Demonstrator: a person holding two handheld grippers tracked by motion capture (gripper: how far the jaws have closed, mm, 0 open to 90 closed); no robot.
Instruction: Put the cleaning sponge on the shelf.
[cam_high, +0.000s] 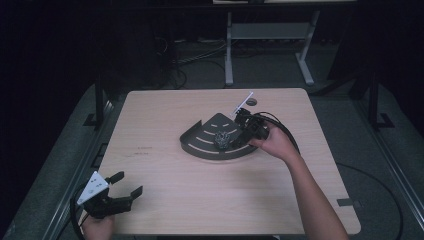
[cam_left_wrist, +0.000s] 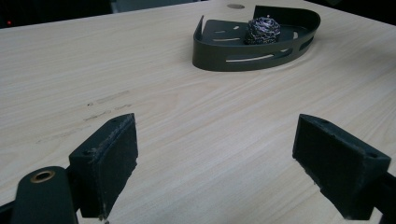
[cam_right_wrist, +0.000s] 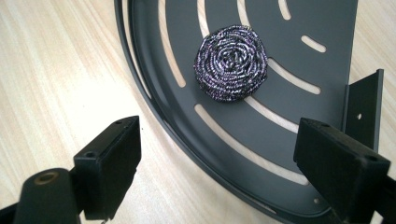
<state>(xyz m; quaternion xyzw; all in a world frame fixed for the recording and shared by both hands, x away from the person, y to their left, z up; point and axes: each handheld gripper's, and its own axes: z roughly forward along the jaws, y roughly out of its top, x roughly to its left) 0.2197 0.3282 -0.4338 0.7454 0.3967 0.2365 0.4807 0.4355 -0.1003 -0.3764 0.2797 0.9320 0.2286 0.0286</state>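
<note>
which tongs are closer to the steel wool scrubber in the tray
Right. The right tongs hover open at the tray rim, just beside the scrubber. The left tongs sit open far off, near the table's front-left corner.

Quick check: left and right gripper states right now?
Left gripper: open, holding nothing, above bare table.
Right gripper: open, holding nothing, over the tray rim near the steel scourer.
</note>
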